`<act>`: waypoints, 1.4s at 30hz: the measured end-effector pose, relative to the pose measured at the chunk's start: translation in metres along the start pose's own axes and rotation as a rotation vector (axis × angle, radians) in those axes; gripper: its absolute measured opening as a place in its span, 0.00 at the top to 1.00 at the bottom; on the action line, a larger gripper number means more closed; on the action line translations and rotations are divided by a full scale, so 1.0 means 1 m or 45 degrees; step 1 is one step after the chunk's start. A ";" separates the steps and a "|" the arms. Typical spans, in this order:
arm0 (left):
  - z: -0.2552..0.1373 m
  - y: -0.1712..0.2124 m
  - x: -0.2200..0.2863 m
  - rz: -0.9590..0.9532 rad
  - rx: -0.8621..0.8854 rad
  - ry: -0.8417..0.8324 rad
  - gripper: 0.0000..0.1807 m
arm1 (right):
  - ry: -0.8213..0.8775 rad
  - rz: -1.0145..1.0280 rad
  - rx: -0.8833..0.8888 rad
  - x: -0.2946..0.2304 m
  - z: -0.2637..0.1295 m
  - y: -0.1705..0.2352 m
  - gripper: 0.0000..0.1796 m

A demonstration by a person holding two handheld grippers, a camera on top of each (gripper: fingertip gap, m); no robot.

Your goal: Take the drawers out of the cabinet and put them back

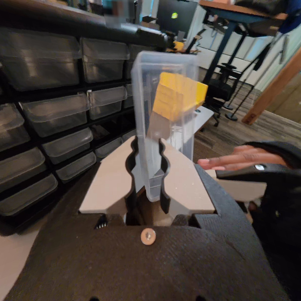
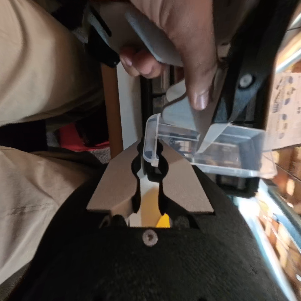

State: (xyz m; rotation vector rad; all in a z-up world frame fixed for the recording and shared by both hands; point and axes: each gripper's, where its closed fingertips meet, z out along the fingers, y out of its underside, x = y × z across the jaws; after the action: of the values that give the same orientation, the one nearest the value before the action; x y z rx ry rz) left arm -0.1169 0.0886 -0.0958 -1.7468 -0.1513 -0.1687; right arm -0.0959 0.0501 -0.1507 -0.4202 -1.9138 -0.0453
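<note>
My left gripper point(image 1: 148, 143) is shut on a clear plastic drawer point(image 1: 164, 65) and holds it on end, away from the cabinet. The black cabinet point(image 1: 81, 88) with several clear drawers fills the left, with an empty slot point(image 1: 112, 123) in it. In the right wrist view, my right gripper point(image 2: 150, 146) is shut on the front lip of the same drawer point(image 2: 228, 154), which extends to the right. A hand point(image 2: 187, 40) holds the left gripper's grey handle point(image 2: 154, 42) above it. The right gripper's black body point(image 1: 260, 175) and a hand point(image 1: 241, 158) show at the right of the left wrist view.
A yellow object point(image 1: 175, 94) shows behind the clear drawer. Behind stand a desk point(image 1: 236, 11), an office chair point(image 1: 224, 91), a monitor point(image 1: 175, 16) and a wooden post point(image 1: 276, 84). Beige trousers point(image 2: 40, 57) fill the left of the right wrist view, with a printed cardboard box point(image 2: 285, 105) at the right.
</note>
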 end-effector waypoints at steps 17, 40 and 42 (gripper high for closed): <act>-0.068 -0.007 -0.034 0.067 0.156 0.007 0.56 | -1.142 0.998 0.582 0.017 -0.050 -0.014 0.93; -0.055 0.018 -0.043 -0.037 0.046 0.056 0.57 | -1.247 0.814 0.476 0.025 -0.012 0.003 0.93; -0.055 0.018 -0.043 -0.046 0.046 0.059 0.57 | -1.208 0.783 0.449 0.022 -0.005 0.005 0.93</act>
State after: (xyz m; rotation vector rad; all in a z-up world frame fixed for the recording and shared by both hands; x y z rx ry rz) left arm -0.1572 0.0312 -0.1119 -1.7036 -0.1512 -0.2316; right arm -0.0964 0.0594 -0.1295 -0.8662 -2.5312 1.0431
